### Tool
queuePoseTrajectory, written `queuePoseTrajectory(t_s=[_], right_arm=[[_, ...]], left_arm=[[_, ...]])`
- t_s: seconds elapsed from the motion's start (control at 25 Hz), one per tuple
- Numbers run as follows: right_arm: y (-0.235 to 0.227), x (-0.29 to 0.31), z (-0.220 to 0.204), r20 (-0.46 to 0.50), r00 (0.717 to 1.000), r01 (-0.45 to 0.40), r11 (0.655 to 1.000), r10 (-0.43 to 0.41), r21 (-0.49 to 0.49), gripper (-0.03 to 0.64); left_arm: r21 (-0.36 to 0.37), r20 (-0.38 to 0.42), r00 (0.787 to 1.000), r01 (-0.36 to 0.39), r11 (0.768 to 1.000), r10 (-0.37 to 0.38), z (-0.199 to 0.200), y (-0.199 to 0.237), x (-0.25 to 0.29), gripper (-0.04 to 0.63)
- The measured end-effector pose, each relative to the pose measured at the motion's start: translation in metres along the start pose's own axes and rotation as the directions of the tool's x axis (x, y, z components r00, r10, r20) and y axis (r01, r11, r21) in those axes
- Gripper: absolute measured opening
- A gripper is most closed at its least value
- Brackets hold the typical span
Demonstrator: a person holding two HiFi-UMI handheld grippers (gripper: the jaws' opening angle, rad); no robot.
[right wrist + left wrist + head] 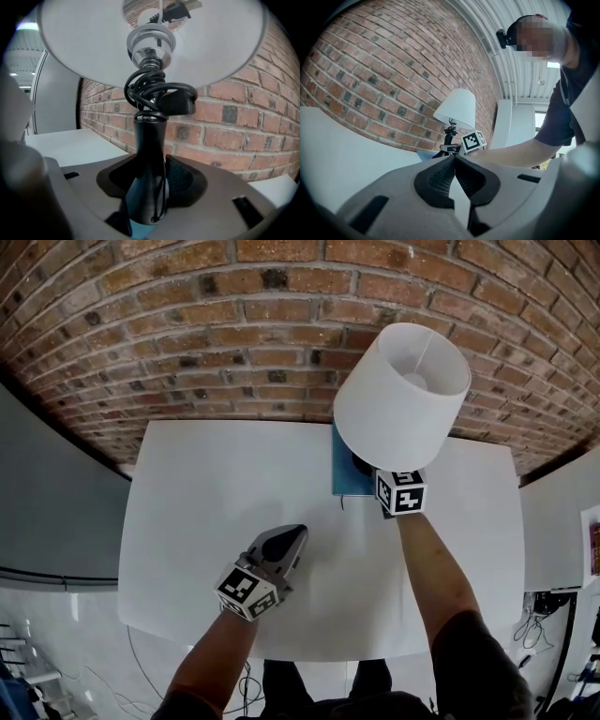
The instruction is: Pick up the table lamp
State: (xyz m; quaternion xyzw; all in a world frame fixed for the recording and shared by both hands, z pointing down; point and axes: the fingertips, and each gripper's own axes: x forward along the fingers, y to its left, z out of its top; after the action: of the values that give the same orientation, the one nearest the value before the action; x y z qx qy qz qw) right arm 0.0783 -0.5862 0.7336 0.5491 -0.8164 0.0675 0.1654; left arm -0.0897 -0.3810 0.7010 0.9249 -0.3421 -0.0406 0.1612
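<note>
Rough brick wall (234,352) behind smooth white table (216,484). Table lamp (401,395), tapered white shade, glossy black stem, stands on flat blue slab (343,470) at rear. Right gripper (149,187) fingers clamp the stem; left gripper (453,161) fingers pressed together, empty.

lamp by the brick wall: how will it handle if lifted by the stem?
Table lamp is probably top-heavy: wide shade over a slim stem, so it may tip. Smooth, shiny stem looks slippery. Cord, coiled round the neck, seems unlikely to snag.
</note>
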Motion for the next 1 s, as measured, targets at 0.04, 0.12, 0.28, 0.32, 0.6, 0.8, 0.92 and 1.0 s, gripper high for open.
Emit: queuePoseTrajectory(t_s=[0.04, 0.12, 0.28, 0.32, 0.6, 0.8, 0.92, 1.0], right_arm=[[0.002, -0.001, 0.002, -0.003, 1.000, -0.007, 1.000, 0.007, -0.013, 0.178], [0.005, -0.004, 0.007, -0.007, 1.000, -0.026, 0.999, 0.025, -0.028, 0.178], [0.009, -0.013, 0.022, -0.008, 0.998, -0.058, 0.998, 0.058, -0.015, 0.178], [0.009, -0.017, 0.024, -0.007, 0.998, -0.063, 0.998, 0.063, -0.011, 0.177], [0.012, -0.046, 0.038, 0.025, 0.996, -0.090, 0.996, 0.090, 0.017, 0.176], [0.019, -0.077, 0.061, 0.098, 0.988, -0.123, 0.992, 0.119, 0.040, 0.175], [0.019, -0.095, 0.082, 0.138, 0.983, -0.134, 0.989, 0.125, 0.059, 0.175], [0.017, -0.106, 0.097, 0.148, 0.981, -0.133, 0.990, 0.125, 0.045, 0.175]], left_arm=[[-0.002, 0.002, 1.000, 0.001, 1.000, -0.001, 0.002, -0.001, 0.000, 0.005], [-0.003, 0.006, 1.000, 0.003, 1.000, -0.003, 0.005, -0.003, 0.001, 0.005], [0.007, 0.010, 1.000, 0.013, 1.000, -0.014, 0.015, -0.011, 0.004, 0.005], [0.010, 0.013, 1.000, 0.015, 1.000, -0.015, 0.018, -0.013, 0.005, 0.005], [0.043, 0.014, 0.999, 0.036, 0.998, -0.037, 0.039, -0.034, 0.012, 0.005], [0.059, 0.027, 0.998, 0.050, 0.997, -0.052, 0.059, -0.056, 0.011, 0.005], [0.063, 0.035, 0.997, 0.061, 0.996, -0.064, 0.070, -0.069, 0.012, 0.005], [0.072, 0.039, 0.996, 0.073, 0.995, -0.076, 0.078, -0.076, 0.013, 0.005]])
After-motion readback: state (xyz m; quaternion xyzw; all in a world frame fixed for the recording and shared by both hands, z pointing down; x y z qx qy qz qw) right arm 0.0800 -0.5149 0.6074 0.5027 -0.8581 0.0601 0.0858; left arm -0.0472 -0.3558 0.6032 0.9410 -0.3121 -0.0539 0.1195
